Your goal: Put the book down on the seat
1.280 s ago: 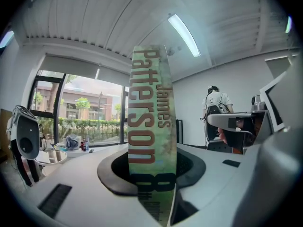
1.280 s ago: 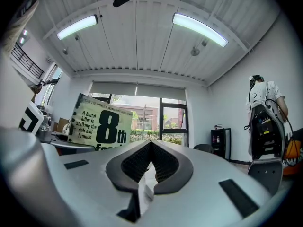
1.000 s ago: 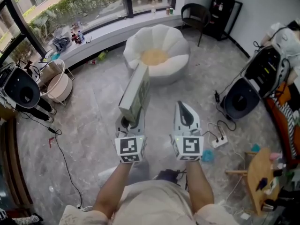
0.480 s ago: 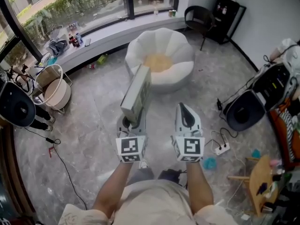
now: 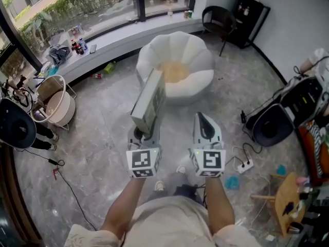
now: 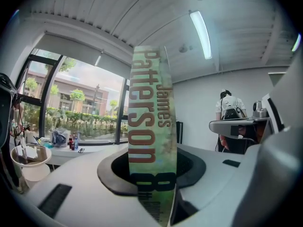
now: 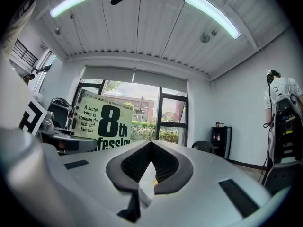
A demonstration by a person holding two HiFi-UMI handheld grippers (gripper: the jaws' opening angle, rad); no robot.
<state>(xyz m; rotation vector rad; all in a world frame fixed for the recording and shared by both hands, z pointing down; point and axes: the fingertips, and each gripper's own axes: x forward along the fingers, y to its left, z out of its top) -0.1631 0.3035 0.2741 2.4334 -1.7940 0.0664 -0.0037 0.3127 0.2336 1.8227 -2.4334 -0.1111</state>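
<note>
While your left gripper (image 5: 144, 134) clamps the book (image 5: 149, 101) upright (white seat (image 5: 191, 50) far ahead), your right gripper (image 5: 202, 118) sits closed, empty.

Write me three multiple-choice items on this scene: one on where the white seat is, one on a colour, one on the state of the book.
1. Where is the white seat?
A. on a shelf
B. on the floor, between the book and the window
C. under a wooden table

2. What colour is the seat's middle?
A. yellow
B. blue
C. black

3. How is the book?
A. lying on the seat
B. lying on the floor
C. held on end in the left gripper

Answers:
1. B: the head view shows it on the floor beyond the book, short of the window.
2. A: a yellow patch fills its hollow.
3. C: the left gripper view shows the jaws closed on the book, with its spine upright.
</note>
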